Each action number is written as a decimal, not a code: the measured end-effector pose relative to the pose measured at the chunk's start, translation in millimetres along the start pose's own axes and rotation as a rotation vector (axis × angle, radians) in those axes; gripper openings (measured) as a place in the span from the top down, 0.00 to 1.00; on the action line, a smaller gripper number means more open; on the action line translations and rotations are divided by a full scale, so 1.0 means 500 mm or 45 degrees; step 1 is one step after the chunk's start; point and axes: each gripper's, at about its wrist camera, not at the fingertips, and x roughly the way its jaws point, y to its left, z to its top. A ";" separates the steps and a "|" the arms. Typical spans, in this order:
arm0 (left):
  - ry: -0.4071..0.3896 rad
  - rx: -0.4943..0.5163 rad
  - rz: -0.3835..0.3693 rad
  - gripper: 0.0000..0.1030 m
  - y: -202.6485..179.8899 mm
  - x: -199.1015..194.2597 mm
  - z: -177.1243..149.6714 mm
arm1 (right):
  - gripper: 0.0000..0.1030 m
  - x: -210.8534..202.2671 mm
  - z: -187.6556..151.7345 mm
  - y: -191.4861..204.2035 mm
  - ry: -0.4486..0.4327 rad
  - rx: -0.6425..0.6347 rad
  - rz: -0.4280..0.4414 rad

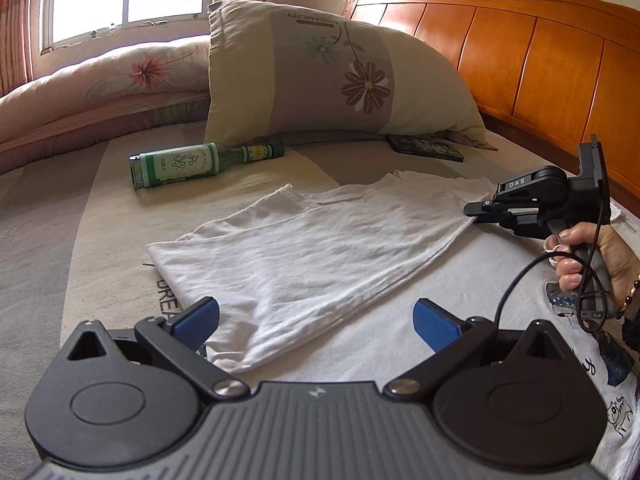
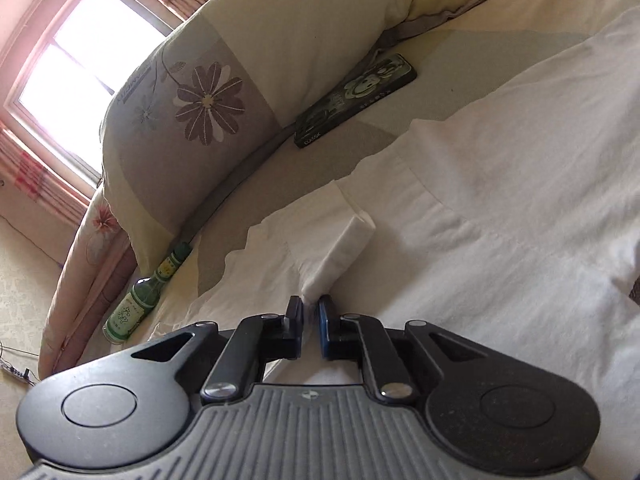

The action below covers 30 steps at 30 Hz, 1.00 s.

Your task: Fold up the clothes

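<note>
A white T-shirt (image 1: 312, 248) lies on the bed with its left side folded over the middle. My left gripper (image 1: 316, 322) is open and empty, its blue pads just above the shirt's near folded edge. My right gripper (image 2: 310, 312) is shut on a pinch of the white shirt's fabric (image 2: 340, 252), near a sleeve; in the left wrist view it (image 1: 474, 210) grips the shirt's far right edge. The shirt's printed front (image 1: 592, 320) shows at the right.
A green glass bottle (image 1: 200, 162) lies on the bed beyond the shirt. A flowered pillow (image 1: 328, 72) leans on the wooden headboard (image 1: 520, 40), with a dark flat box (image 1: 426, 146) beside it. A folded quilt (image 1: 100, 84) lies by the window.
</note>
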 end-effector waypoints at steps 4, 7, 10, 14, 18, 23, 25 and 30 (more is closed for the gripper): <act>-0.004 -0.024 0.010 0.01 0.008 -0.003 0.002 | 0.89 -0.030 -0.007 0.009 0.004 -0.019 -0.003; -0.004 -0.025 0.010 0.01 0.011 -0.005 0.002 | 0.89 -0.050 -0.012 0.016 -0.018 -0.068 -0.033; -0.014 -0.029 0.004 0.01 0.012 -0.009 0.003 | 0.89 -0.047 -0.009 0.011 -0.018 -0.115 -0.105; -0.010 -0.025 0.009 0.01 0.018 -0.012 0.004 | 0.80 -0.060 -0.017 0.011 -0.014 -0.134 -0.157; -0.008 -0.030 0.044 0.01 0.033 -0.025 0.007 | 0.75 -0.107 -0.051 0.065 -0.068 -0.404 -0.192; -0.027 -0.068 0.157 0.01 0.079 -0.061 0.008 | 0.73 -0.093 -0.161 0.215 0.096 -1.016 0.070; -0.035 -0.131 0.214 0.01 0.113 -0.079 0.007 | 0.73 -0.069 -0.223 0.277 0.175 -1.242 0.186; -0.085 -0.306 0.234 0.01 0.181 -0.113 -0.002 | 0.72 0.000 -0.361 0.383 0.236 -1.618 0.266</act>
